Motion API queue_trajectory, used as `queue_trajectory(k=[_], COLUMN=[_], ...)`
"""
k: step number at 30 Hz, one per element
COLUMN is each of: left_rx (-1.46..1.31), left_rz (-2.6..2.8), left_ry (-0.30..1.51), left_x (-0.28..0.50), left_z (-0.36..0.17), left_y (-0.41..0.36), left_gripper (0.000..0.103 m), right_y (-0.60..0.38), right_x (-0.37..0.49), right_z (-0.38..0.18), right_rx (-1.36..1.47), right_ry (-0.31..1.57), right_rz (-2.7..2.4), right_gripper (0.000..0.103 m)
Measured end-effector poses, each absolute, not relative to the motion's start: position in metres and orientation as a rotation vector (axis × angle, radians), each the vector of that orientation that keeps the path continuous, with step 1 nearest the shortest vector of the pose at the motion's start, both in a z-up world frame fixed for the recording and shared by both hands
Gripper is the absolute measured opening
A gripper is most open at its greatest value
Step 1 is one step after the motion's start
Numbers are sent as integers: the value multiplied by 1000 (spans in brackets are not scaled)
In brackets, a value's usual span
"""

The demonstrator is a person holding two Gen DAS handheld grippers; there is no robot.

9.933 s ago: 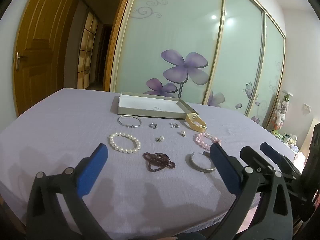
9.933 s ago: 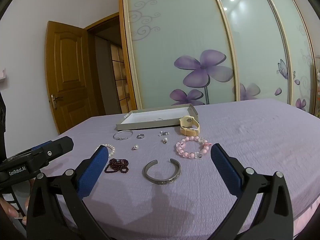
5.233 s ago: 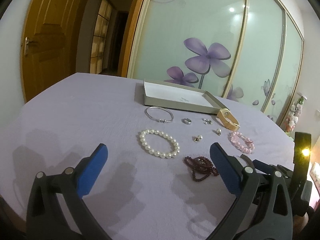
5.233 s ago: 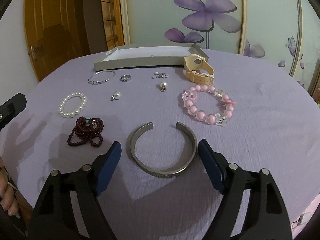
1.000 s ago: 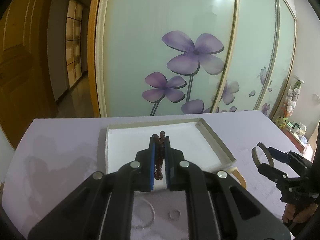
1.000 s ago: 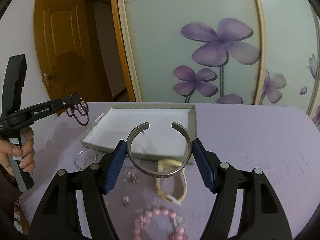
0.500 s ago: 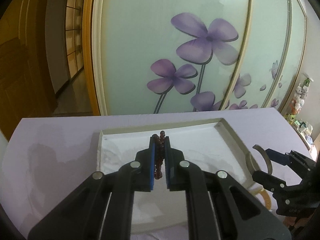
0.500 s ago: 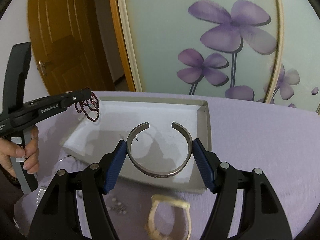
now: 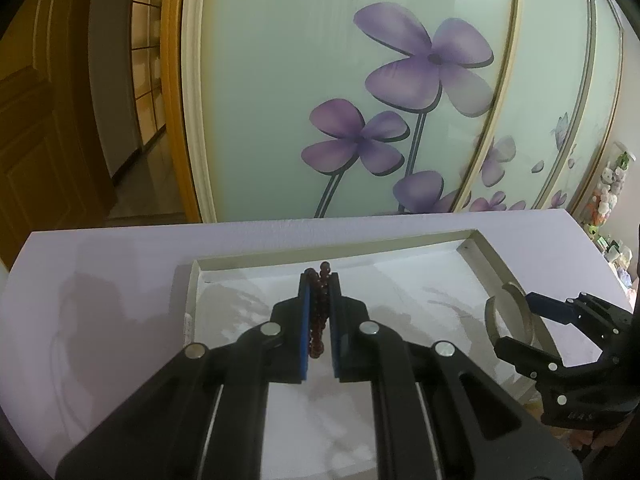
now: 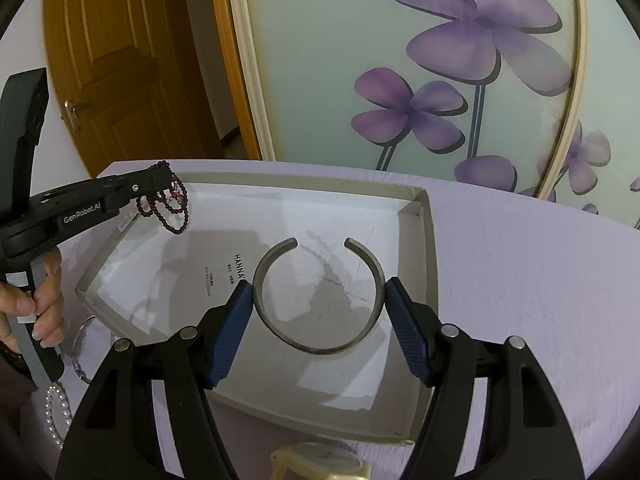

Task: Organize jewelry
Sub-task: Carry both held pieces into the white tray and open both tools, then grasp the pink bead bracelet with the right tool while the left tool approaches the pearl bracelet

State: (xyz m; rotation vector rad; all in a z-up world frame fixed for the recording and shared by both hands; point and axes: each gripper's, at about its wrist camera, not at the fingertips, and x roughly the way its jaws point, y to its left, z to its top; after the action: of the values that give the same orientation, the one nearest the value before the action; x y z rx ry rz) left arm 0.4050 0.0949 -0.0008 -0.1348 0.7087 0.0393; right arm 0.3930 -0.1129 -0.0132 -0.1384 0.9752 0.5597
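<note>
L gripper [image 9: 320,316] fingers clamp the dark red bead bracelet [image 10: 168,206], upper left in right view, over the tray [image 10: 424,248]. R gripper [image 10: 318,312] fingers grip the silver cuff bangle [image 10: 320,344] mid-frame, above tray centre.

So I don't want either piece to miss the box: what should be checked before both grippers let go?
1. Left gripper clamped on the dark red bead strand: ok.
2. Right gripper holding the silver cuff by its sides: ok.
3. Cuff over the grey box: ok.
4. Beads inside the box's left wall: cannot tell.
5. Box floor bare under both: ok.
6. Height above the floor: cannot tell.
</note>
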Motion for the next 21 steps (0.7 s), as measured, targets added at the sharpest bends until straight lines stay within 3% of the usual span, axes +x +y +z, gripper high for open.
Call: queue_trajectory(k=[7,10,21], left_rx=[-130,-131,-130], left_rz=[43,51,60], left_ry=[733,736,724], left_x=[414,415,409], left_z=[-10,-12,-9], left_y=[93,92,91], left_gripper=[9,10,28], right_y=[-110,-111,-122], right_x=[400,400,395], right_z=[-16,-12,-1], right_rx=[-152,-142,-108], right_ry=[981,963,945], right_rz=[548,547,546], right_gripper=[70,84,84])
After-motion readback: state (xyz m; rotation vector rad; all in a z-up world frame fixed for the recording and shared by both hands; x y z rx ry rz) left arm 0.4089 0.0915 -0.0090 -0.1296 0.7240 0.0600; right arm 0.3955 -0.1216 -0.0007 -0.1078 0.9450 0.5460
